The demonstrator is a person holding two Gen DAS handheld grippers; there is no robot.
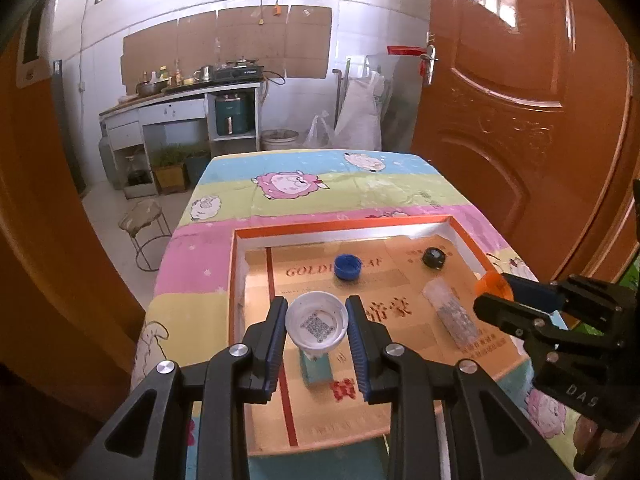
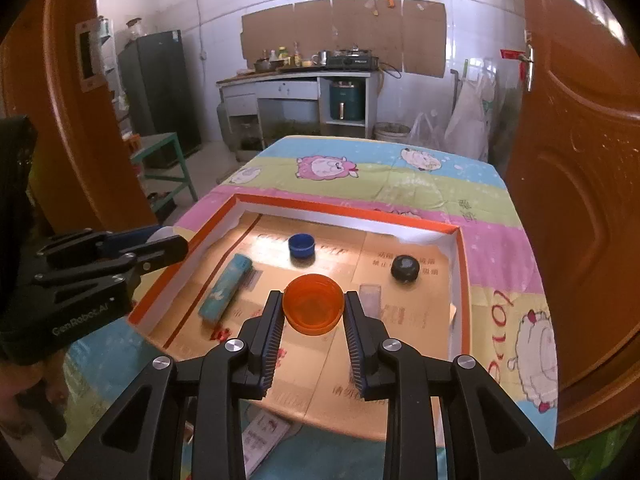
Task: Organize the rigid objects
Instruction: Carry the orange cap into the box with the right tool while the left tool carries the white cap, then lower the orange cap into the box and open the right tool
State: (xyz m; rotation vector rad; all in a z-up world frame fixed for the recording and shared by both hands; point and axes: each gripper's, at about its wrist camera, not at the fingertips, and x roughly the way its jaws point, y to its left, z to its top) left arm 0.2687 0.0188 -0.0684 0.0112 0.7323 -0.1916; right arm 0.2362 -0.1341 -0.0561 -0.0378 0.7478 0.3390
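Left claw pinches a white cap; right claw seemingly clamps an orange cap.

Place: home kitchen | Signs: gas stove and bottles on a counter along a tiled wall (cardboard fixed behind it) | fridge | table under a cartoon-sheep cloth | wooden door

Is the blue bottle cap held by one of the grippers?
No, the blue bottle cap lies free on the tray; the right gripper holds the orange cap.
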